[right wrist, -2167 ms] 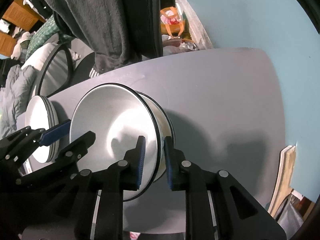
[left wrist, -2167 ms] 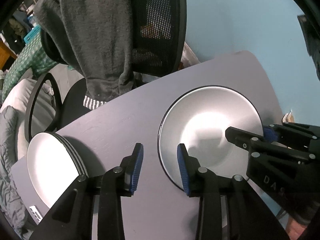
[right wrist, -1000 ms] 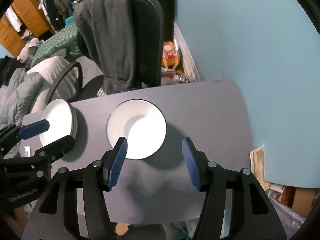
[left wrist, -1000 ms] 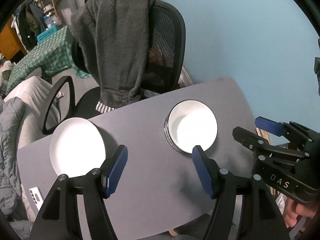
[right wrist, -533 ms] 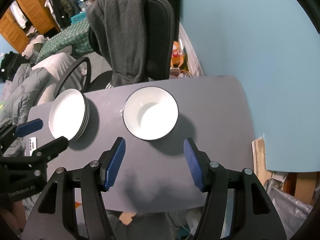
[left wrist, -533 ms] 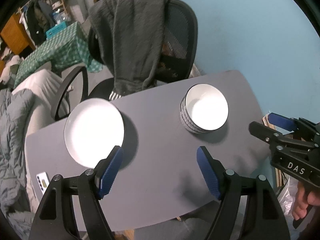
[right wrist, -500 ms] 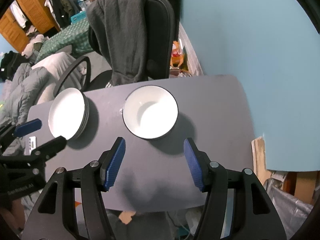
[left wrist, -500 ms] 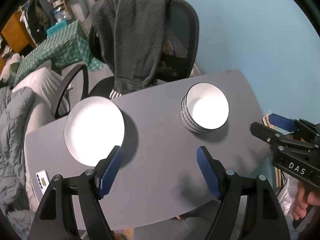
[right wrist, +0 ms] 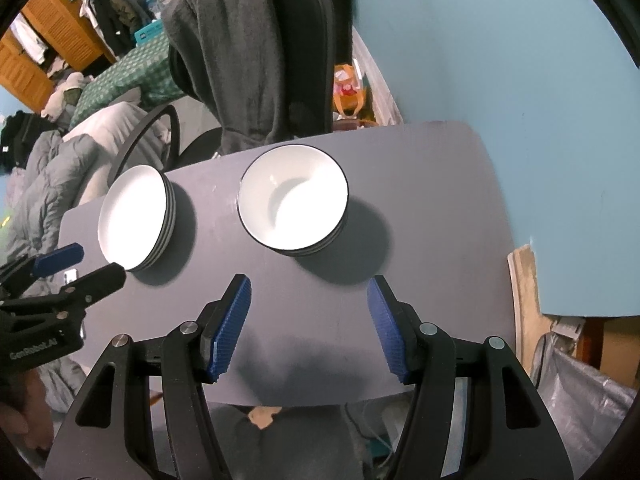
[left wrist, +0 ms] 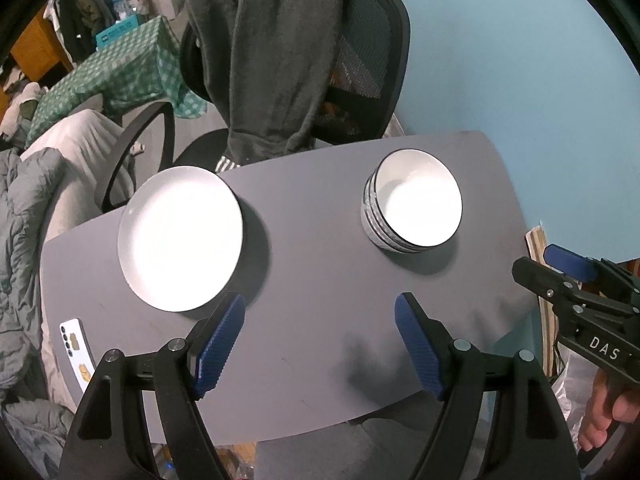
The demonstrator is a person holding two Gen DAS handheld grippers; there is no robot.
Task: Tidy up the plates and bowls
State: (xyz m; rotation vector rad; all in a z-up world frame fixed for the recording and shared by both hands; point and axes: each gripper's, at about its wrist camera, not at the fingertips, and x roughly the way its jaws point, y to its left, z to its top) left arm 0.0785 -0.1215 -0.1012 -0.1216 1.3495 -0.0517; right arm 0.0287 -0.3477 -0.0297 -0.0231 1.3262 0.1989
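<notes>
While both grippers hang high over the grey table, nothing sits between either pair of blue pads. Left gripper: jaws have just been opening, now spread wide and empty, low centre of the left wrist view. Right gripper: jaws parted to a moderate gap, also empty, low centre of its own view; it shows again at the right edge of the left wrist view, a hand on its handle.

Stack of plates: white with dark rims, left of centre in the left wrist view, resting flat on the table. Stack of bowls: white, dark-rimmed, nested, right of centre in the same view, well apart from the plates. From the right wrist view the bowls lie just above the pads, the plates toward the left.

Phone lies at the table's lower left edge. Office chair stands beyond the table's far edge, dark grey garment draped over its back. Blue wall fills the upper right.
</notes>
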